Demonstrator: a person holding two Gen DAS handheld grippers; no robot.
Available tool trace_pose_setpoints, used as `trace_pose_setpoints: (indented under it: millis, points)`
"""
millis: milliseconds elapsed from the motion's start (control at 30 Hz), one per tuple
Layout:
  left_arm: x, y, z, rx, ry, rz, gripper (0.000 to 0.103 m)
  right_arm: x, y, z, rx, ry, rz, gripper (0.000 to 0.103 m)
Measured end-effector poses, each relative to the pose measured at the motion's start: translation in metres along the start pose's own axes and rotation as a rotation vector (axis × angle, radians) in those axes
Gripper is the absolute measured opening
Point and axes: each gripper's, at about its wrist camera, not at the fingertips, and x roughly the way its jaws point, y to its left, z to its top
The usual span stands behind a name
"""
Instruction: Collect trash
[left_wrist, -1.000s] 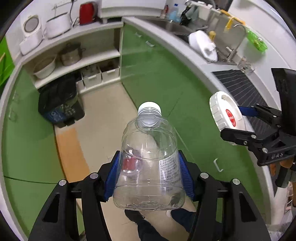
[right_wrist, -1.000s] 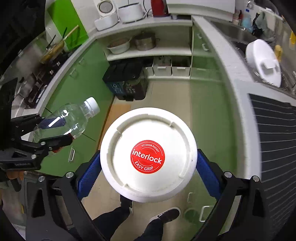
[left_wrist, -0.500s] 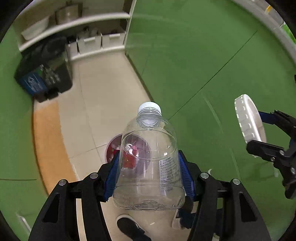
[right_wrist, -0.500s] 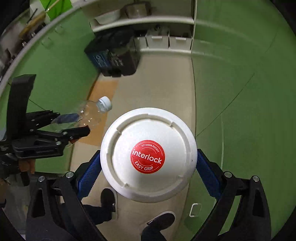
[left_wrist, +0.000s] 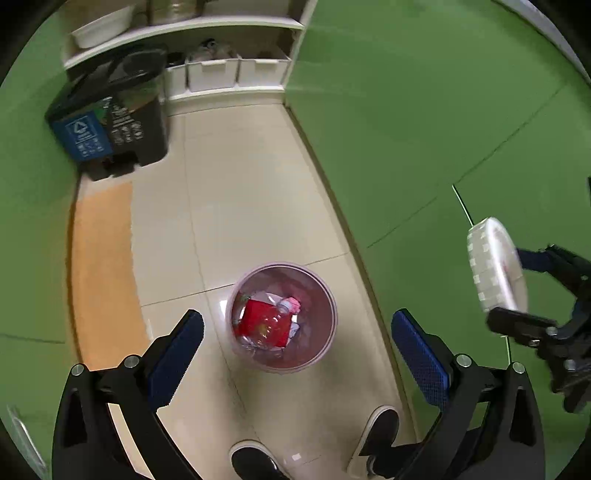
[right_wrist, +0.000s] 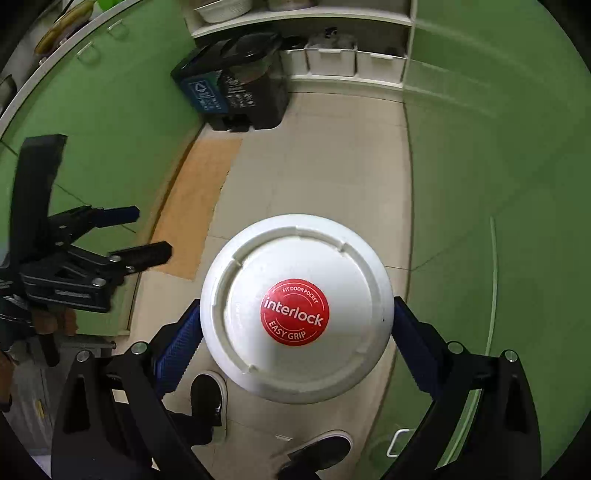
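Note:
In the left wrist view my left gripper (left_wrist: 295, 321) hangs over a round pink waste bin (left_wrist: 328, 295) on the tiled floor. Its jaws are opening wide and nothing is between the blue pads (left_wrist: 177, 347). The clear plastic bottle (left_wrist: 285, 305) lies in the bin on a red packet (left_wrist: 258, 321) and other rubbish. My right gripper (right_wrist: 297, 314) is shut on a white round lid (right_wrist: 295, 314) with a red "interlock" sticker. The right gripper (left_wrist: 513, 288) and the lid (left_wrist: 495, 273) show edge-on at the right, beside the bin. The open left gripper (right_wrist: 153, 232) appears at the left of the right wrist view.
A black recycling bin with a blue label (left_wrist: 110, 122) stands at the back by white storage boxes (left_wrist: 236, 72) under shelves. An orange mat (left_wrist: 99, 273) lies along the left green cabinets. Green cabinet doors (left_wrist: 424, 129) line the right. A person's shoes (left_wrist: 376, 428) are near the bin.
Both grippers have come down toward the floor. The left gripper has opened and let the bottle go; it now lies in the pink bin. The right still holds the lid.

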Motion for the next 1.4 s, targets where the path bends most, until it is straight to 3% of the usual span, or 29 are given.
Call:
trace_pose_setpoints:
  millis: [267,300,467,633,800,1000,1400]
  points:
    - [-0.046,0.041,-0.012,-0.076,-0.042,0.058,0.097,0.025,0.040,0.019,-0.064,0.007,0.062,0.096]
    - [-0.049,0.045,-0.014,-0.083,-0.044,0.065,0.097,0.031,0.044,0.023,-0.071,0.012,0.062,0.100]
    - [-0.053,0.062,-0.022,-0.106,-0.046,0.086,0.097,0.048,0.055,0.030,-0.090,0.019,0.037,0.100]
    - [-0.055,0.057,-0.023,-0.105,-0.036,0.079,0.097,0.043,0.052,0.029,-0.080,0.019,0.026,0.100]
    - [-0.077,0.038,-0.014,-0.078,-0.027,0.069,0.097,0.014,0.048,0.028,-0.056,0.014,0.020,0.100]
    - [-0.141,-0.007,0.010,-0.027,-0.022,0.048,0.097,-0.073,0.046,0.033,-0.008,-0.008,0.009,0.100]
    - [-0.288,-0.134,0.064,0.123,-0.027,-0.037,0.097,-0.318,0.017,0.021,0.150,-0.098,-0.058,0.100]
